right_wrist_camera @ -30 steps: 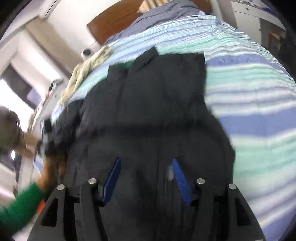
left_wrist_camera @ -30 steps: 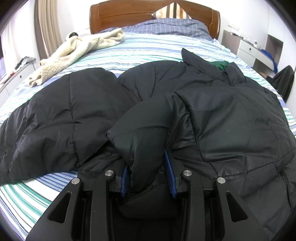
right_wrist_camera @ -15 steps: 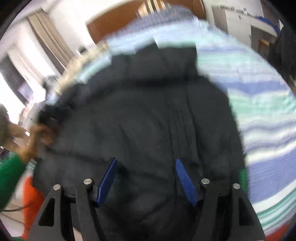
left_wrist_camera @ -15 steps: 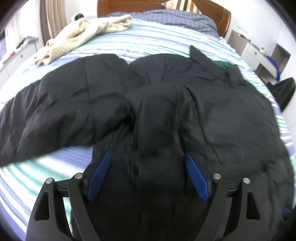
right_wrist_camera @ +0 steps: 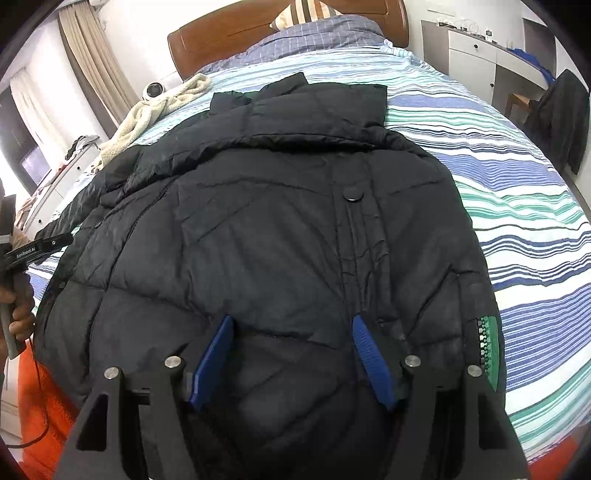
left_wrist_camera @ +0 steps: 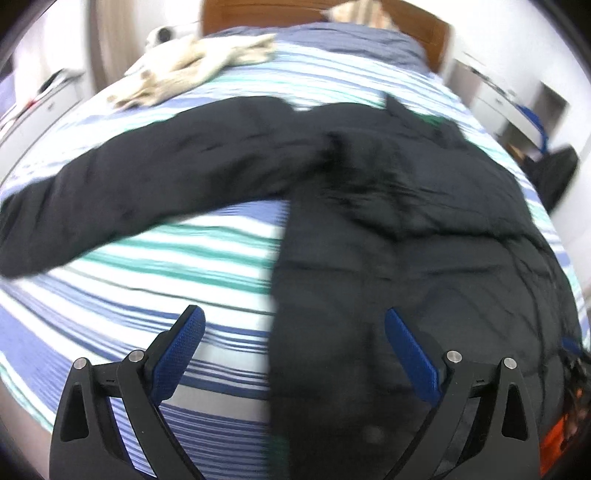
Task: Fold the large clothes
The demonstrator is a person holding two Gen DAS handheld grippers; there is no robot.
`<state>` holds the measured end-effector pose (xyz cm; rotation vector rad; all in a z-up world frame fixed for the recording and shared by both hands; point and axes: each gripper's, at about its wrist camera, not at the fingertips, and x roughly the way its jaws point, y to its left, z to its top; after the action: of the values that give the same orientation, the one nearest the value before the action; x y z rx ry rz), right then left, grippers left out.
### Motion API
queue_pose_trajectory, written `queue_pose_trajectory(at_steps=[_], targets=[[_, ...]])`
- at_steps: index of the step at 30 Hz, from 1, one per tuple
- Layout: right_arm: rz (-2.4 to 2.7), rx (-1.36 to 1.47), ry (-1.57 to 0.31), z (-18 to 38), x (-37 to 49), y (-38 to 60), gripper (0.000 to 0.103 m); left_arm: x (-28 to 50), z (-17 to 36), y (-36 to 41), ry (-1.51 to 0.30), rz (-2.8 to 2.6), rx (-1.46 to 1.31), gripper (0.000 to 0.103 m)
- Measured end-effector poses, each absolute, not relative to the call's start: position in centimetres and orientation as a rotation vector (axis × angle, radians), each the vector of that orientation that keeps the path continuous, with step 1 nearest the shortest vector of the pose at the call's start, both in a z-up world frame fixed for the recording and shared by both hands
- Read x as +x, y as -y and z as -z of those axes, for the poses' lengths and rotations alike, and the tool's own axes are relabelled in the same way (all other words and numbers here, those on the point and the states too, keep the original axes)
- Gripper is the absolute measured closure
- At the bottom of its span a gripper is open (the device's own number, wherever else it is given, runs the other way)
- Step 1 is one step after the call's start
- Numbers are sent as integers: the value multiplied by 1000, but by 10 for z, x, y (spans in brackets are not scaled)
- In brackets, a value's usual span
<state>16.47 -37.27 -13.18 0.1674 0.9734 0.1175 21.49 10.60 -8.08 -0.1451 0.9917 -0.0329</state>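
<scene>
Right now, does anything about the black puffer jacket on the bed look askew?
Yes. One sleeve of the black puffer jacket still sprawls out sideways across the striped bedspread, unfolded. The collar end is already folded flat. Nothing looks torn or spilled.

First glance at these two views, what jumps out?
A big black puffer jacket fills the middle of the striped bed, collar toward the wooden headboard. In the left wrist view one sleeve stretches out to the left across the sheet. A cream fleece garment lies crumpled near the pillows.
</scene>
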Motion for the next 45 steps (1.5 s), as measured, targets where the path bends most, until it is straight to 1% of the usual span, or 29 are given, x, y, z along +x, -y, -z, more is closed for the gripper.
queue_pose_trajectory(at_steps=[4, 6, 10, 11, 13, 16, 18, 19, 20, 21, 22, 23, 26, 29, 30, 31, 32, 34, 36, 39, 41, 43, 44, 45], targets=[[-112, 161, -969, 133, 166, 371, 32, 225, 88, -171, -965, -91, -362, 5], [-112, 159, -966, 134, 166, 370, 32, 226, 97, -212, -939, -190, -518, 5], [-109, 152, -967, 135, 166, 369, 31, 221, 119, -277, -838, -332, -796, 5], [-108, 150, -968, 135, 167, 369, 31, 222, 121, -287, -806, -346, -832, 5], [-105, 148, -970, 134, 167, 368, 31, 232, 121, -307, -761, -379, -872, 1], [-103, 144, -970, 135, 167, 368, 30, 249, 127, -328, -761, -431, -907, 1], [-102, 143, -968, 135, 167, 368, 30, 256, 127, -340, -741, -484, -910, 2], [-102, 144, -968, 135, 167, 368, 30, 257, 126, -343, -721, -523, -909, 5], [-101, 144, -966, 135, 166, 368, 30, 257, 123, -343, -709, -555, -897, 33], [-100, 143, -963, 135, 166, 368, 30, 259, 122, -343, -714, -598, -854, 82], [-98, 143, -961, 135, 166, 368, 30, 265, 123, -343, -737, -591, -825, 93], [-96, 142, -960, 136, 167, 367, 30, 272, 118, -340, -763, -578, -778, 97], [-97, 136, -960, 137, 168, 365, 28, 278, 84, -324, -726, -552, -651, 99], [-102, 141, -950, 138, 168, 366, 27, 287, 24, -290, -650, -463, -515, 99], [-102, 140, -945, 139, 168, 366, 27, 293, -5, -267, -612, -405, -438, 99], [-102, 139, -941, 139, 167, 366, 27, 297, -21, -251, -589, -367, -391, 99], [-102, 139, -937, 139, 167, 366, 27, 301, -49, -219, -548, -290, -301, 99], [-102, 141, -933, 139, 167, 366, 27, 301, -87, -160, -468, -157, -154, 99], [-103, 143, -931, 140, 166, 367, 27, 296, -114, -95, -402, -11, -19, 99], [-102, 151, -924, 140, 164, 367, 27, 288, -125, -7, -363, 170, 131, 98], [-102, 153, -924, 140, 164, 367, 27, 284, -118, 47, -368, 273, 203, 98], [-105, 158, -924, 139, 164, 368, 27, 281, -96, 106, -403, 361, 279, 97], [-107, 160, -925, 139, 164, 369, 27, 279, -85, 124, -425, 382, 302, 94], [-109, 165, -925, 139, 164, 370, 27, 280, -65, 149, -478, 416, 331, 88]])
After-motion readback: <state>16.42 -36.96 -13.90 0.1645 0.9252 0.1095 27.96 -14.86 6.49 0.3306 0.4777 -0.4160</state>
